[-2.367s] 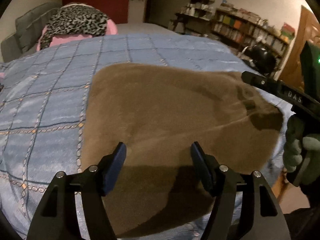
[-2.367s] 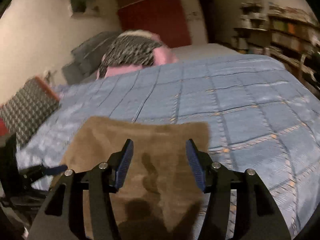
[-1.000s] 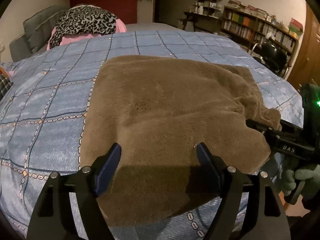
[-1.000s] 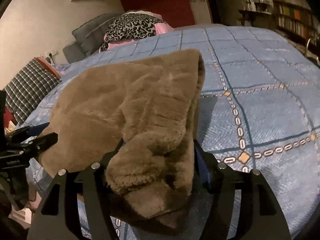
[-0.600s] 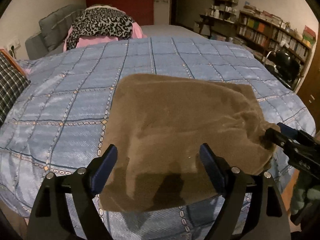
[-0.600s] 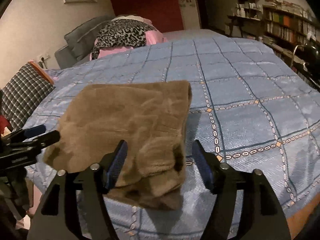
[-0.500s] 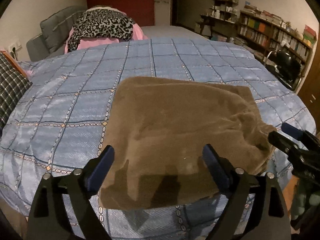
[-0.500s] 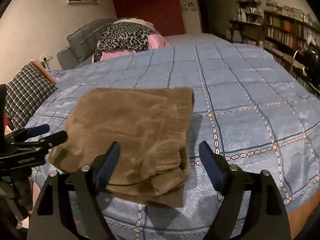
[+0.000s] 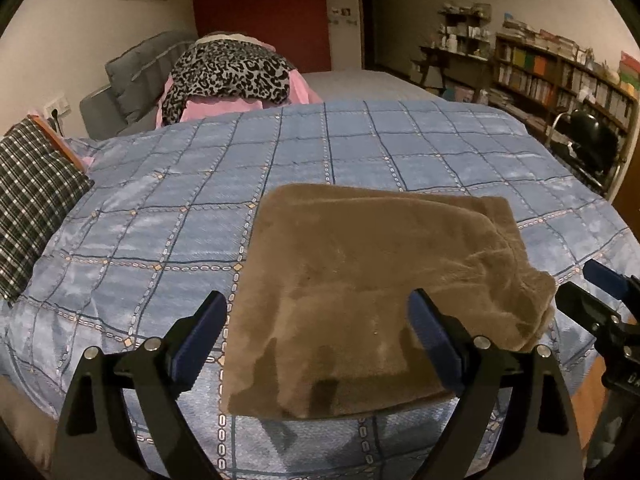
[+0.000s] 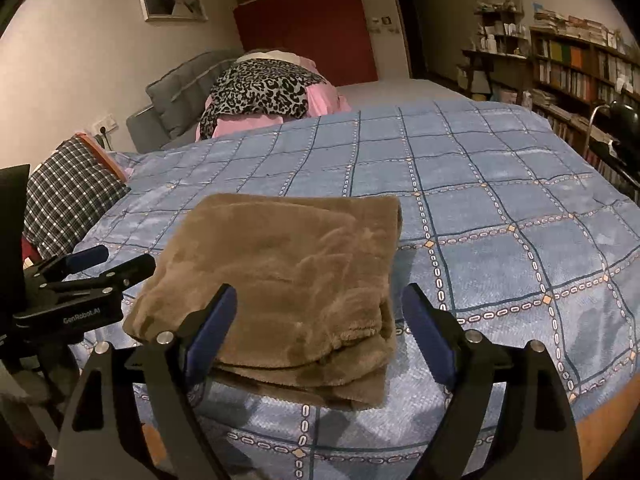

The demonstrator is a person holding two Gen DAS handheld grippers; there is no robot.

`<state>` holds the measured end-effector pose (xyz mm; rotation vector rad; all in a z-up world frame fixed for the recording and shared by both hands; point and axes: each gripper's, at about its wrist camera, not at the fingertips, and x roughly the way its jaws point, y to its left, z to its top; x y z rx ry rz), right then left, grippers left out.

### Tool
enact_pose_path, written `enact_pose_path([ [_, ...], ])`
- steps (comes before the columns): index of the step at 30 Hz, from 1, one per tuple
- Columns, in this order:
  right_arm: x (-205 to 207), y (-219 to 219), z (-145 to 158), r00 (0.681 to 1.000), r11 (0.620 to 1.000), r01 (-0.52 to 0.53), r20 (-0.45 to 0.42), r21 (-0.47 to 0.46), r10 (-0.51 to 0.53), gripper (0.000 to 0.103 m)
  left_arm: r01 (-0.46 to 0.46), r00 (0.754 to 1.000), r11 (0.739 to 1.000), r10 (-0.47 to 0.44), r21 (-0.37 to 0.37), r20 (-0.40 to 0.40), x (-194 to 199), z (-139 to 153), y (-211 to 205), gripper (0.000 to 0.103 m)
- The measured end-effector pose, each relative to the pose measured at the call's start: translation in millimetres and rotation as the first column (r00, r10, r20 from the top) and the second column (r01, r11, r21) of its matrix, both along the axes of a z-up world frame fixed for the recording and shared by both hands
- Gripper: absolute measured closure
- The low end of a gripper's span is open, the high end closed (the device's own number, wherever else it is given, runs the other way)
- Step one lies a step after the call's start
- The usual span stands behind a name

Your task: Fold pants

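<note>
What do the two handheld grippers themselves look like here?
The left gripper and right gripper match: black angular frames with silver screws and dark blue finger pads. The left gripper's side carries white "GenRobot.AI" lettering. No cables are visible.

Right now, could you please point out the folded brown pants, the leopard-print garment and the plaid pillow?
folded brown pants [image 10: 288,264]: right wrist view, middle of top layer.
leopard-print garment [image 9: 232,72]: left wrist view, centre of the spotted fabric.
plaid pillow [image 9: 32,196]: left wrist view, middle of its checked face.

Both claws have let go and backed off the folded pants.
</note>
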<state>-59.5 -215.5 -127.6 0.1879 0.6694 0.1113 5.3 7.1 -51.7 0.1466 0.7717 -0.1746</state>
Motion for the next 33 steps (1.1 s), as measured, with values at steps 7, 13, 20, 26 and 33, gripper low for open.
enact_pose_path([
  [7,-3,2,1,1.0,1.0,0.0,-0.002,0.003,0.0,0.017,0.007,1.0,1.0,-0.007,0.003,0.012,-7,4,-2,0.012],
  [13,-4,-1,-5,1.0,1.0,0.006,-0.021,0.022,-0.006,0.017,0.021,1.0,1.0,-0.021,0.009,0.01,-6,0,-2,0.012],
  [20,23,-21,-26,0.995,0.997,0.071,-0.07,0.043,-0.068,0.017,0.014,0.999,0.999,-0.015,-0.038,-0.042,15,-12,7,0.012],
  [26,49,-29,-39,0.991,0.994,0.087,-0.111,0.059,-0.08,0.017,-0.019,0.998,1.0,0.018,-0.015,-0.055,36,-23,15,0.012],
  [33,74,-37,-57,0.983,0.992,0.071,-0.173,0.104,-0.052,0.017,-0.01,0.992,0.998,0.002,-0.06,-0.128,62,-39,24,0.012],
])
